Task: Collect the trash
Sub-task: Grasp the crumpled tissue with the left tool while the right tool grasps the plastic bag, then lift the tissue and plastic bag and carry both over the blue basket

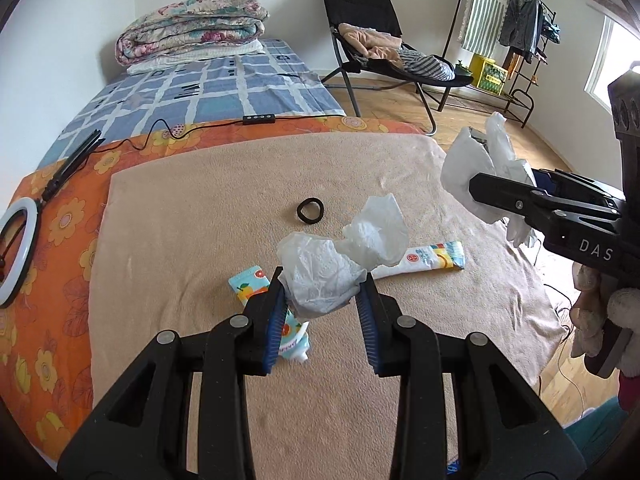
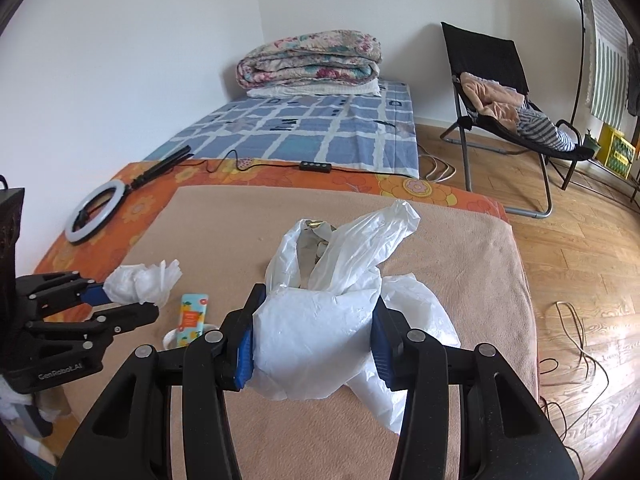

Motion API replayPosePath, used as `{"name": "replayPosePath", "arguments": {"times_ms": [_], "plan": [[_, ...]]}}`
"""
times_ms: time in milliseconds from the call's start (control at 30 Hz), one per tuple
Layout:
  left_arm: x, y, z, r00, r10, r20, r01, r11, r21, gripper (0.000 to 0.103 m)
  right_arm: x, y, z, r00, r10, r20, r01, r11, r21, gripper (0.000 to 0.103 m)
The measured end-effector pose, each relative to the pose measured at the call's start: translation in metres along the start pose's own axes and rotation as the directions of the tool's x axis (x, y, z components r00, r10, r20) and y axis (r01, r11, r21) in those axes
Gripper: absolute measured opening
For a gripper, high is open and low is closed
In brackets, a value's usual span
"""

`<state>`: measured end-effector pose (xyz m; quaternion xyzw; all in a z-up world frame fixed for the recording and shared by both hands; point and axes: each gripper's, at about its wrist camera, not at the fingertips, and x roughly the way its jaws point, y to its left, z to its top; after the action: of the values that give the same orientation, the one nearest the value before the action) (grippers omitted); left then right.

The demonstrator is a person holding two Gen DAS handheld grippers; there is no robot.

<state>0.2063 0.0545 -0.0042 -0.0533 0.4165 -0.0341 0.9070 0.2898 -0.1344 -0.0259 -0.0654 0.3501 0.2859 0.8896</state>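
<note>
My left gripper (image 1: 322,292) is shut on a crumpled white wad of tissue and thin plastic (image 1: 320,276), held above the beige blanket (image 1: 200,240). In the right wrist view that same left gripper (image 2: 134,300) shows at the left with the wad (image 2: 140,278) in its tips. My right gripper (image 2: 316,320) is shut on a white plastic bag (image 2: 320,320), whose handles flop forward and whose mouth shows some greyish contents. In the left wrist view the right gripper (image 1: 480,190) is at the right edge with the bag (image 1: 476,160) hanging from it.
On the blanket lie an orange-printed tube (image 1: 250,284), a white tube (image 1: 432,258) and a black hair tie (image 1: 310,210). A ring light (image 2: 96,210) with its cable rests on the orange sheet. A folded quilt (image 2: 312,58), a black chair (image 2: 504,96) and floor cables (image 2: 576,344) surround the bed.
</note>
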Motion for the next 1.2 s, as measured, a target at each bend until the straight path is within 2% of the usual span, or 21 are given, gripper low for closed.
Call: {"name": "replayPosePath", "arguments": {"times_ms": [267,633,867,1200], "plan": [[-0.051,-0.014,-0.032,1.0,-0.006,0.026,0.006,1.0,0.013,0.033,-0.05,0.024,-0.02,0.998,0.052,0.024,-0.051,0.998,-0.022,0.045],[-0.103,-0.038,-0.088,0.999,-0.032,0.035,0.03,0.998,0.049,0.033,-0.105,0.04,-0.066,0.993,0.113,0.026,-0.113,0.993,-0.031,0.045],[-0.116,-0.048,-0.123,0.999,-0.044,0.015,0.043,0.997,0.057,0.033,-0.126,0.051,-0.098,0.989,0.148,0.007,-0.148,0.988,-0.036,0.045],[-0.113,-0.058,-0.174,0.996,-0.069,-0.049,0.071,0.997,0.037,0.033,-0.141,0.069,-0.148,0.982,0.183,-0.038,-0.185,0.982,-0.049,0.045]]}}
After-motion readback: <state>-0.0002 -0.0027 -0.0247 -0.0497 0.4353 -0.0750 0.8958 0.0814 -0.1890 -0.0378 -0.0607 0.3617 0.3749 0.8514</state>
